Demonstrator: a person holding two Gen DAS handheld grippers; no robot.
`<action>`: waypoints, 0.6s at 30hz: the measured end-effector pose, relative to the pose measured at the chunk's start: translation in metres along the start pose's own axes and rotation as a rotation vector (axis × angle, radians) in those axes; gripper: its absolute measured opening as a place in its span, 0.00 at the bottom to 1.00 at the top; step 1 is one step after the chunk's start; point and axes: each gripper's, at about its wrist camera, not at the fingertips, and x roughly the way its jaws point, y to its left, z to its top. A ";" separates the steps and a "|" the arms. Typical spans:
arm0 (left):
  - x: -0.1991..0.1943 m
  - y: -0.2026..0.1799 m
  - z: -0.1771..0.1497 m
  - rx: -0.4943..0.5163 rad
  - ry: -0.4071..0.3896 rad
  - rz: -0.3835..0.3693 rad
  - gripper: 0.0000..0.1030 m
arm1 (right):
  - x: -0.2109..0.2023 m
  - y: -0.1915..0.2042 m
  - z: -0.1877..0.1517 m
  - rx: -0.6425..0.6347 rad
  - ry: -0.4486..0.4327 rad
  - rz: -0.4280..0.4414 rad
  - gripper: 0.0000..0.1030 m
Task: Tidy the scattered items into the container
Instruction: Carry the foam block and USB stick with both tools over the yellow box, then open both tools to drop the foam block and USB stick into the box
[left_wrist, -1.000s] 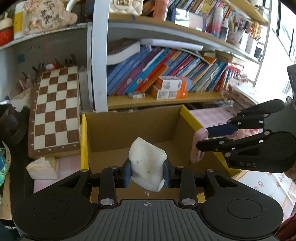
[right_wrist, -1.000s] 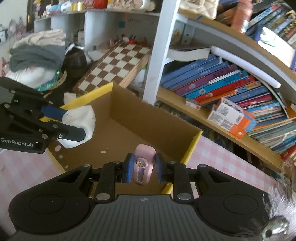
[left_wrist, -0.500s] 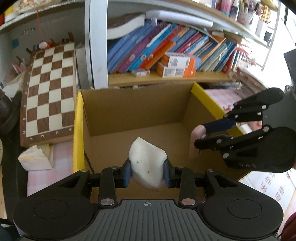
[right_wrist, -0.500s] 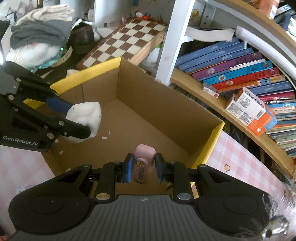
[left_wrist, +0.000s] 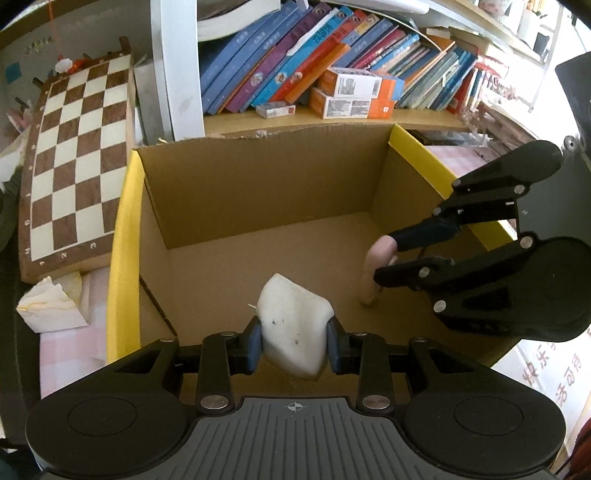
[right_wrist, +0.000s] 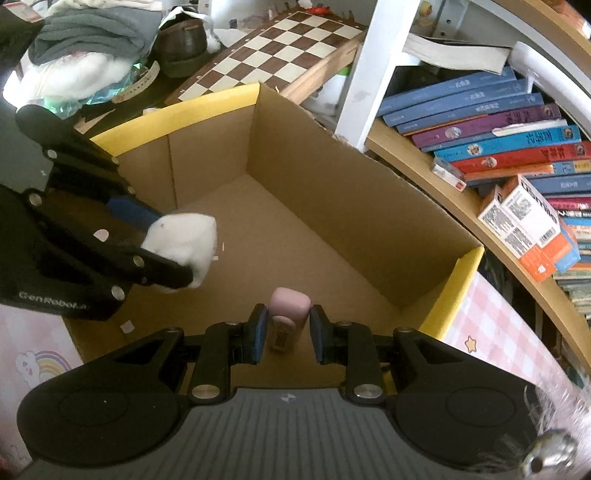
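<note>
White squishy lump (left_wrist: 293, 334) and small pink case (right_wrist: 287, 321) both held upright over the open cardboard box (left_wrist: 258, 192).

The left tool (left_wrist: 294, 345) and the right tool (right_wrist: 284, 334) both point steeply down, each clamped on something.

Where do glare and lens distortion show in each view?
Left wrist view: window glare washes out the right edge, and the shelf bows; the box stays sharp. Right wrist view: lighting is even, the bookshelf curves strongly, and the lower right corner is smeared.
</note>
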 end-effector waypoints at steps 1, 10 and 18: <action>0.001 0.000 0.000 -0.002 0.004 -0.001 0.32 | 0.001 0.000 0.001 -0.006 0.001 0.003 0.23; 0.011 0.000 0.001 -0.021 0.027 -0.003 0.33 | 0.018 0.000 0.018 -0.094 0.023 0.029 0.23; 0.011 0.000 0.002 -0.025 0.030 -0.003 0.35 | 0.037 -0.001 0.028 -0.111 0.074 0.025 0.19</action>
